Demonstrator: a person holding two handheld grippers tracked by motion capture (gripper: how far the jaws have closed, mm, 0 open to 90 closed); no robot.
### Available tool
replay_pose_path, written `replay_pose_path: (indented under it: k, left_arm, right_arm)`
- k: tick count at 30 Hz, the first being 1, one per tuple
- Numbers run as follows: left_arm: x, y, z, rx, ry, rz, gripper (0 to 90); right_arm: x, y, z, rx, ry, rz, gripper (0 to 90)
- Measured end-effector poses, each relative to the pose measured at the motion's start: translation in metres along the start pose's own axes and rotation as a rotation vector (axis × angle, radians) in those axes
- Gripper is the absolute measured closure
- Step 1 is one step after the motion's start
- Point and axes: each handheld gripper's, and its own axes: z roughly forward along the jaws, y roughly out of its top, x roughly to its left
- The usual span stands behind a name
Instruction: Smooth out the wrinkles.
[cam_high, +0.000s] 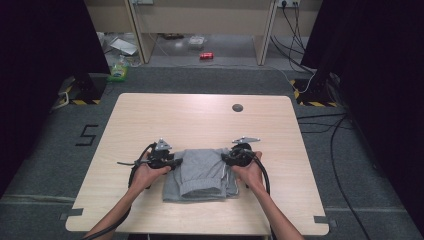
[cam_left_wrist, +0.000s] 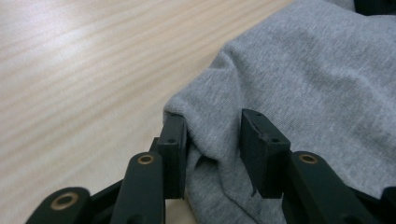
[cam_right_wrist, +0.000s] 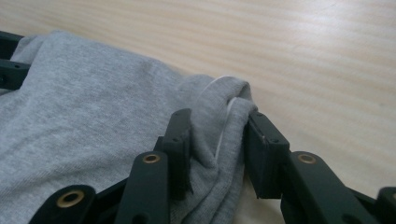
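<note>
Left gripper (cam_left_wrist: 212, 154) jaws are pinching the near-left corner of the grey garment (cam_high: 202, 172); right gripper (cam_right_wrist: 217, 154) jaws are clamping its bunched right corner fold. Both grips look set, so the fold or lift is judged just starting and nothing is folded over yet. The garment is lying partly folded and rumpled on the tabletop (cam_high: 200, 120), well nearer than the tabletop's round grommet (cam_high: 237, 107).

Your forearms are bare; each black gripper (cam_high: 176, 162) (cam_high: 226, 158) has brass rivets, a grey plate and a black cable.
</note>
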Motion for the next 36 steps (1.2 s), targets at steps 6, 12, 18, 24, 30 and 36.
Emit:
replay_pose_path:
  k: [6,12,18,24,30,36]
  left_arm:
    - [0.006,0.013,0.012,0.005,0.021,-0.013,60.9]
    - [0.015,0.026,0.024,0.002,0.042,-0.032,60.1]
    - [0.026,0.039,0.036,0.002,0.060,-0.052,59.5]
    - [0.033,0.048,0.043,0.013,0.079,-0.063,57.1]
    - [0.035,0.051,0.045,0.019,0.093,-0.066,55.6]
    - [0.035,0.050,0.045,0.019,0.098,-0.071,54.2]
  right_arm:
    - [-0.015,0.011,0.009,-0.016,-0.002,0.021,64.2]
    - [-0.028,0.024,0.018,-0.033,-0.033,0.033,64.3]
    - [-0.039,0.036,0.028,-0.046,-0.064,0.032,63.5]
    - [-0.048,0.044,0.035,-0.048,-0.080,0.038,57.5]
    - [-0.053,0.045,0.035,-0.049,-0.089,0.059,50.6]
    - [-0.054,0.045,0.036,-0.052,-0.092,0.058,47.5]
